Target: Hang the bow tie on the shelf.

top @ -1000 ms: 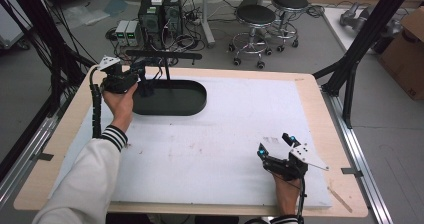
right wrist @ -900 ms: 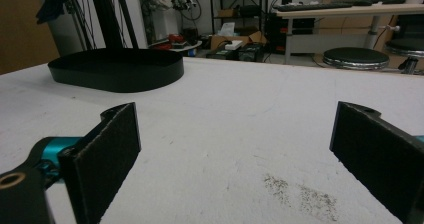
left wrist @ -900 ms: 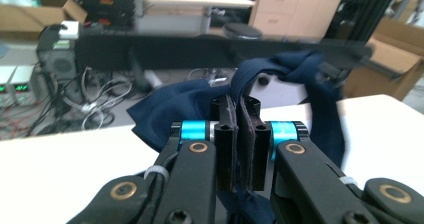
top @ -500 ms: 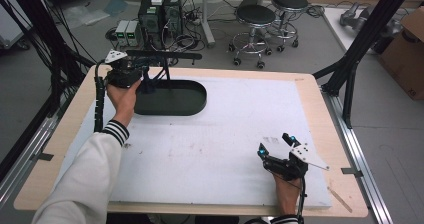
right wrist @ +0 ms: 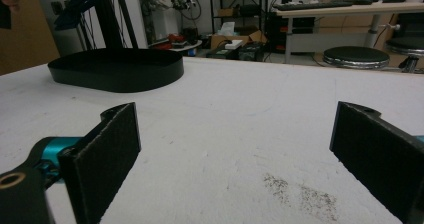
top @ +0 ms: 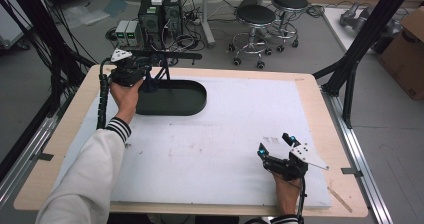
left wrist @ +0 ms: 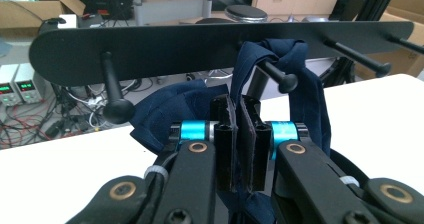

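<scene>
I was hanging a dark blue cloth on the black peg rack that stood on its oval base at the far left of the table. My left gripper was clenched on the cloth; in the left gripper view the jaws stood pressed together with a fold of the fabric between them. The upper part of the cloth was looped over one peg near the middle of the rack, just above and a little right of the jaws, and the rest of it bunched around both sides of the gripper. I judged that the step in hand was the hanging itself, and that it was nearly finished, because the loop was already on the peg. The next move, I think, called for a careful opening of the jaws and a straight pull back, so that the cloth did not slide off the peg together with the gripper.

My right gripper rested near the front right corner of the white mat, well apart from the rack. Its jaws were spread wide and held nothing.
</scene>
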`<state>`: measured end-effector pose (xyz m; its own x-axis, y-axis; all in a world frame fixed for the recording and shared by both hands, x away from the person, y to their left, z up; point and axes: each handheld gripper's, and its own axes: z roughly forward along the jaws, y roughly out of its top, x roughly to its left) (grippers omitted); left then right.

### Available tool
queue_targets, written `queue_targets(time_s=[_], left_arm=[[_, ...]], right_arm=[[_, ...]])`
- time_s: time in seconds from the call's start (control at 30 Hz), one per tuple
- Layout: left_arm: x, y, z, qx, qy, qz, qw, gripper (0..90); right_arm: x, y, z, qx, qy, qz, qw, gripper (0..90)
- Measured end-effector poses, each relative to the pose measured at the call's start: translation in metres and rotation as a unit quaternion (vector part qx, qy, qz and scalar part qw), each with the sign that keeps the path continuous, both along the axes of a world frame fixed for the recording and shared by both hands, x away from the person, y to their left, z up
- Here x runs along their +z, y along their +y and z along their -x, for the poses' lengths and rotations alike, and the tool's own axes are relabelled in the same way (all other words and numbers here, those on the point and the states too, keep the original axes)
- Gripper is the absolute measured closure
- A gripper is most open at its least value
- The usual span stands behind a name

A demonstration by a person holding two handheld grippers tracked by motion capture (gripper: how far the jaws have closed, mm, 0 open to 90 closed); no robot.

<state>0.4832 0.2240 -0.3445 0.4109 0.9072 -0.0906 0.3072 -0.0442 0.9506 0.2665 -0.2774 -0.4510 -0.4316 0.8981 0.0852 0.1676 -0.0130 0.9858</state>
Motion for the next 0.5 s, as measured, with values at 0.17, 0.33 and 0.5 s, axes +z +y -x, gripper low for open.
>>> queue_targets(time_s=[0.17,0.33,0.5], left_arm=[[-0.0034,-0.0020,-0.0013,-0.011,0.001,-0.015,0.9998,78.7],[-0.0030,-0.0054,0.0001,-0.009,-0.003,-0.033,0.9994,66.6],[-0.0040,-0.0061,0.0015,-0.034,0.010,-0.036,0.9987,43.0]], right_arm=[[-0.0001,0.0002,0.0000,-0.001,-0.001,0.001,1.0000,4.9],[-0.0001,0.0001,-0.0002,0.001,-0.003,0.004,1.0000,4.9],[0.0000,0.0001,0.0000,0.001,-0.001,0.002,1.0000,4.9]])
